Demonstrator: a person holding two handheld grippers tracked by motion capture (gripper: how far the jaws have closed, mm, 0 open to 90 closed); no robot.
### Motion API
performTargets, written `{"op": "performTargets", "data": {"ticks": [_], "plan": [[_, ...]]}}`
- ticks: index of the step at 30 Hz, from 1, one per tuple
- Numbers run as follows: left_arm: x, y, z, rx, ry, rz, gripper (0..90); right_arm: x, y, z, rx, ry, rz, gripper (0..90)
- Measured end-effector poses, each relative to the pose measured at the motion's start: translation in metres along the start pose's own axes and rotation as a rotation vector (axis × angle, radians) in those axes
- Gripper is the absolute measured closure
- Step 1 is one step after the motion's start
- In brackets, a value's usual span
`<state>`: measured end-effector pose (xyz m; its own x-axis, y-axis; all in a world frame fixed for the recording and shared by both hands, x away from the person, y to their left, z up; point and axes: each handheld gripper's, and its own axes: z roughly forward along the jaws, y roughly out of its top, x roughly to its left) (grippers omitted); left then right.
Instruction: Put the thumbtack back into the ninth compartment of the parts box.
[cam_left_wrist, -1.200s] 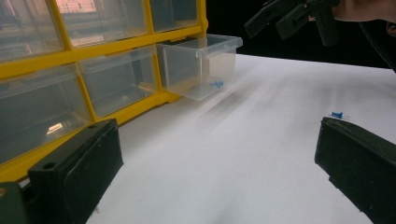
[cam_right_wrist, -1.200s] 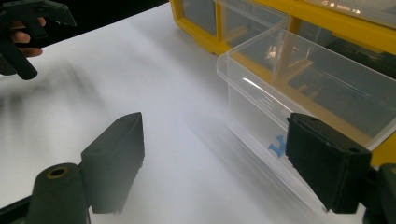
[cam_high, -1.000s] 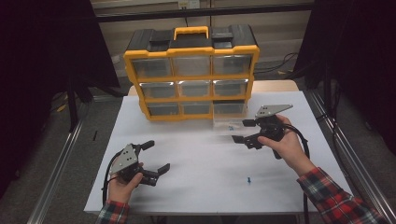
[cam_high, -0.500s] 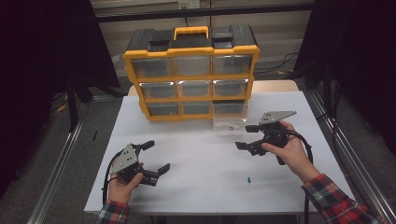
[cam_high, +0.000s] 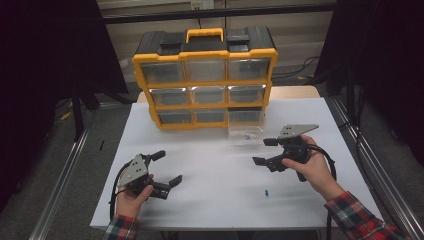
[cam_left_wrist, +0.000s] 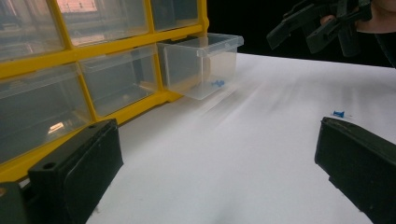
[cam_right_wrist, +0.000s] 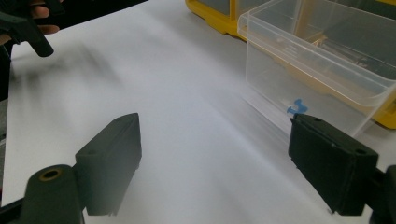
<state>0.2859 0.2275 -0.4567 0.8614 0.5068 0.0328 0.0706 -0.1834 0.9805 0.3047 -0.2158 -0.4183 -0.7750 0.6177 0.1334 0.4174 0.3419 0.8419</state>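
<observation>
Risk of missing or flicking away the small blue pushpin (cam_high: 267, 192) lying loose on the white table (cam_high: 210, 200), near the empty, wide-apart jaws of the right gripper (cam_high: 265, 151), well apart from the pulled-out clear drawer (cam_high: 245, 132); left gripper (cam_high: 167, 167) jaws apart, empty.

We look along our right gripper (cam_right_wrist: 215, 168), its two black jaws standing wide apart over the white table (cam_right_wrist: 154, 93) with nothing between them. Just beyond the right-hand jaw sits a clear plastic drawer (cam_right_wrist: 322, 65), pulled out from the yellow organizer (cam_right_wrist: 215, 16) behind it. A small blue pin (cam_right_wrist: 296, 108) lies inside the drawer near its front wall. At the far upper left, our left gripper (cam_right_wrist: 28, 30) shows dark against the table edge, with a fingertip beside it.
</observation>
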Motion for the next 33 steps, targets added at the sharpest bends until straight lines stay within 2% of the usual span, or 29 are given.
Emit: {"op": "performTargets", "data": {"ticks": [2,6,17,20,33], "plan": [[0.000,0.000,0.000,0.000,0.001,-0.001,0.5,0.001,-0.001,-0.001,-0.001,-0.005,-0.007,17.4],[0.000,0.000,0.000,-0.001,0.001,-0.002,0.5,0.002,-0.002,-0.004,-0.026,0.004,0.011,17.5],[0.000,0.000,0.000,0.000,0.000,0.000,0.5,0.005,-0.012,-0.010,-0.022,-0.003,0.023,17.8],[0.000,0.000,0.000,-0.002,0.002,-0.002,0.5,0.005,-0.014,-0.012,-0.035,0.002,0.030,18.0],[0.000,0.000,0.000,-0.001,0.000,0.000,0.6,0.007,-0.025,-0.014,-0.016,0.009,0.040,18.6]]}}
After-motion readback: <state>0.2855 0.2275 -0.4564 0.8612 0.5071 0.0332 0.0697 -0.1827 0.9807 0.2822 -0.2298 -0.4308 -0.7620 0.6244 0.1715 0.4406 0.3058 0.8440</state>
